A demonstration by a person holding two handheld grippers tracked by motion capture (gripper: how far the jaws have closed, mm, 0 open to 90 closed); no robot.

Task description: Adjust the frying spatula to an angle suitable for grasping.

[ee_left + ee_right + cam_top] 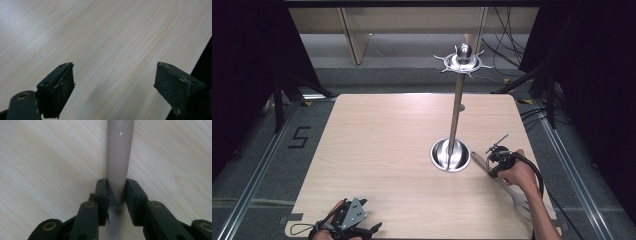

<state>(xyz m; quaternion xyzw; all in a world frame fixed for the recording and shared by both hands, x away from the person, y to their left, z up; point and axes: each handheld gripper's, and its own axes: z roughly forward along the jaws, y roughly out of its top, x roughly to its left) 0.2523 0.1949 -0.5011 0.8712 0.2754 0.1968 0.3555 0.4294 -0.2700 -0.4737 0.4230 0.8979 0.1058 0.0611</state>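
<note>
A beige utensil (516,194) with a slotted, pronged head lies slanted on the wooden table (382,150), right of a metal stand (456,107). In the right gripper view its long plain handle (119,150) runs straight up between the jaws. My right gripper (117,182) is shut on that handle, both pads pressed on its sides; in the high view this gripper (493,162) sits by the stand's round base (447,161). My left gripper (357,222) rests at the table's near left edge. Its jaws (115,67) stand wide open over bare wood with nothing between them.
The stand has a tall thin pole and a ring of hooks (463,61) at its top, reaching past the table's far edge. Dark curtains flank the table, and cables (512,50) lie on the floor at the back right. The table's edge runs close by the left gripper.
</note>
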